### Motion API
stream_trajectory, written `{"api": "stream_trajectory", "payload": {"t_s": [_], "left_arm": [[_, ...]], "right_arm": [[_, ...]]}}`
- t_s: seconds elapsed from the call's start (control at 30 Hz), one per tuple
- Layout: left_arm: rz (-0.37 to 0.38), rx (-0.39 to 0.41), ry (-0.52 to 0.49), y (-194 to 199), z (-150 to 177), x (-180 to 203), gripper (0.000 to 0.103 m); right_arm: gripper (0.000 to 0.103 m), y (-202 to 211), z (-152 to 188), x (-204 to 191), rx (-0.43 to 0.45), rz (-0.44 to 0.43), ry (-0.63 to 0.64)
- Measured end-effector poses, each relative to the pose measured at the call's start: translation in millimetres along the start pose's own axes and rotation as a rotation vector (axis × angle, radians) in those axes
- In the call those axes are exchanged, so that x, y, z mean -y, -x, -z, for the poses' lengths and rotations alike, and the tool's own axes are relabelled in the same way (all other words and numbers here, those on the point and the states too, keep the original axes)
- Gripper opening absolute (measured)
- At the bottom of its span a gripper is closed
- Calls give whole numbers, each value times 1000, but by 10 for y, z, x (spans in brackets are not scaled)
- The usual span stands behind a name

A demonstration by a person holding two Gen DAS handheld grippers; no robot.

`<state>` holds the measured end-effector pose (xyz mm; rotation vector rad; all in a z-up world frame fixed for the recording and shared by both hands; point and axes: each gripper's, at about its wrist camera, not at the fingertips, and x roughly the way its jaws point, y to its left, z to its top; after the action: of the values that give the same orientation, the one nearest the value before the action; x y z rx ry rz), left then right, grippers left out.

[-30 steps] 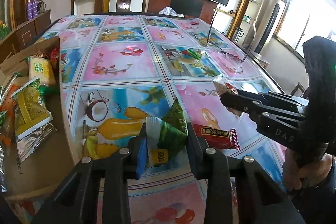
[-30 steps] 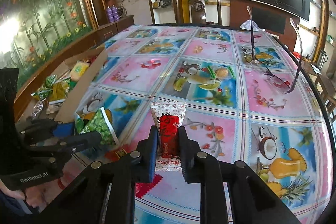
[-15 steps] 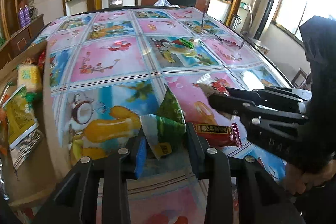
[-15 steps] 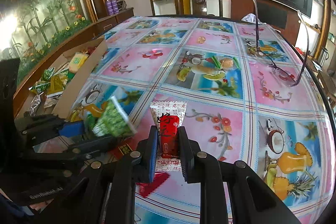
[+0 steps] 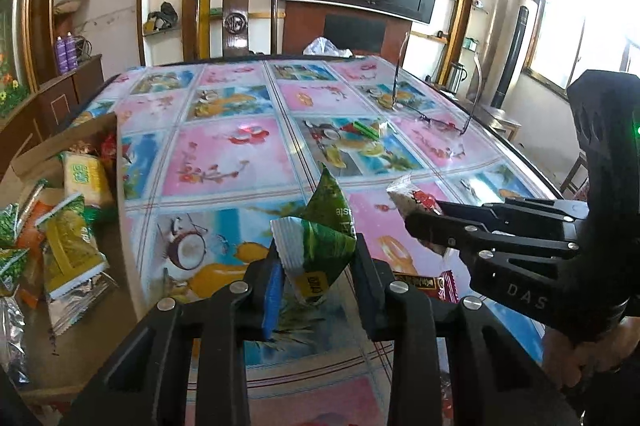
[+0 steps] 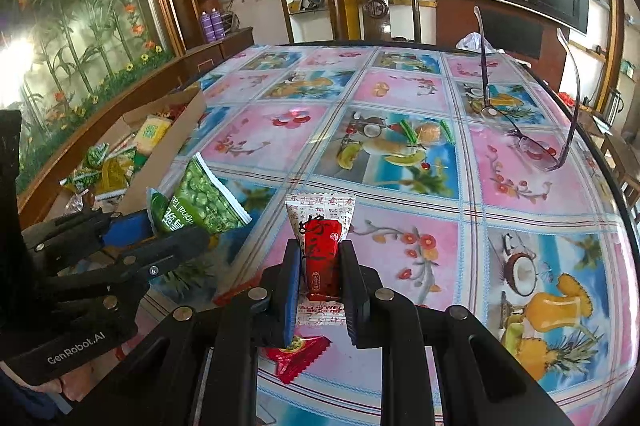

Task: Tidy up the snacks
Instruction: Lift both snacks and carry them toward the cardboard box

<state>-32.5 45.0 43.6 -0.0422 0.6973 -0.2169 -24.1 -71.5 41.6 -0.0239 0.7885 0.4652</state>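
Holding now: I keep one snack in each gripper, both lifted off the table (image 5: pixel 224 162).
Left gripper (image 5: pixel 314 270): its tongs pinch the green pea packet (image 5: pixel 320 242) by the lower part, so the crimped top stays free and points to 12 o'clock.
Right gripper (image 6: pixel 320 266): its tongs are pressed on the red-and-white candy packet (image 6: pixel 320 250), which stands upright between the pads; the narrow grip suits such a thin wrapper.
Cardboard box (image 5: pixel 48 146): it sits at 9 o'clock of the left view, at the table edge, already full of yellow and green packets; I judge it is the place where the snacks go.
Still on the table: a brown-and-red bar (image 5: pixel 420 284) lies at 3 o'clock of the left gripper, and a red wrapper (image 6: pixel 298 350) lies under the right one.
Glasses (image 6: pixel 532 146): they rest at 1 o'clock, well apart, not part of my work.
Next step, my judgement: carry both packets toward 9 o'clock and open above the box.
Risk: the pea packet is puffy and may slip from the pads.
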Motion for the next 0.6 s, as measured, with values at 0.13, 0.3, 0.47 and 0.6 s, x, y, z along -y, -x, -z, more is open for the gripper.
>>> {"api": "stream_trajectory", "payload": {"t_s": [0.13,0.3,0.47,0.6], "left_arm": [[-13,15,2,34,-9,-7,30],[-17,32,17,81,-26,-47,30],[-21,63,44,174,-42,-132,30],[-36,93,79,293,-41,-288,30]], "right_arm": [[20,14,-10,-90,16,-2,-1],[20,14,-33,-163,32,-11,-17],[20,-4,-81,-261,52,-24,-45],[20,-53,-120,-430,60,-34,-35]]}}
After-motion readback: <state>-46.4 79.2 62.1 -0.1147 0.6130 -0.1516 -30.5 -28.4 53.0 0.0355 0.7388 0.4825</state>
